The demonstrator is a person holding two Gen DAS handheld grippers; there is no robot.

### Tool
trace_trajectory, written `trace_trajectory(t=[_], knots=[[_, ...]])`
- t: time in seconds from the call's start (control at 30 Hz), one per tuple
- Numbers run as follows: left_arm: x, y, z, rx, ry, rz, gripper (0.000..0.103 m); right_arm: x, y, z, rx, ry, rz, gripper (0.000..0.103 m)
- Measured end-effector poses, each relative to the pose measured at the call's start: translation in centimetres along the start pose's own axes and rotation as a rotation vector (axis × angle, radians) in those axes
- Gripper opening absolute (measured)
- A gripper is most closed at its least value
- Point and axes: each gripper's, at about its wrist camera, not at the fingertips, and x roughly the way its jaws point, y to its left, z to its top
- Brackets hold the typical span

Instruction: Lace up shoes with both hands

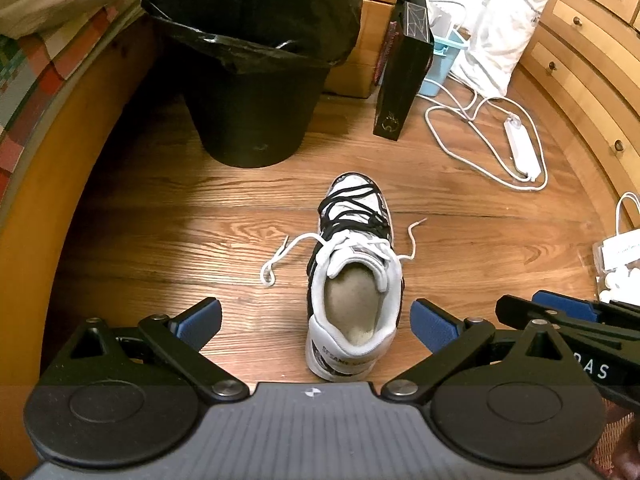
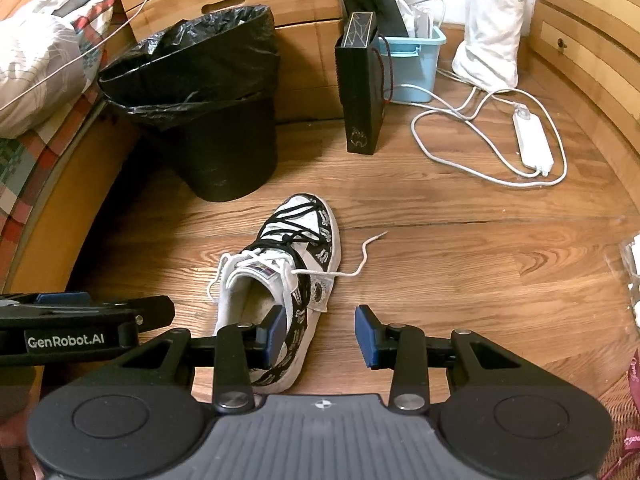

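Shoe (image 1: 354, 280) wht w/ blk print; bin (image 1: 252, 72) blk.

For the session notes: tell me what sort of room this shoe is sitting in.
Most likely a bedroom: a wooden bed frame with patterned bedding, a wooden chest of drawers, and a black bin lined with a black bag on the wood-plank floor.

The floor (image 1: 160, 220) is seen as grained wood with a soft sheen. The shoe (image 1: 354, 280) is made of smooth white and black material, with woven cloth laces (image 1: 280, 256). The bin (image 1: 248, 120) is lined with glossy crinkled black plastic; matt black plastic and blue rubbery pads (image 2: 366, 332) are shown on the grippers.
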Motion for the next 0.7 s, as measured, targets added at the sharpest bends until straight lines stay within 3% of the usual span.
trace_trajectory(t=[0.7], knots=[[-0.14,0.04,-0.37,-0.003,0.005,0.012,0.103,-0.05,0.26,-0.25,0.006,0.002,-0.002,0.042]])
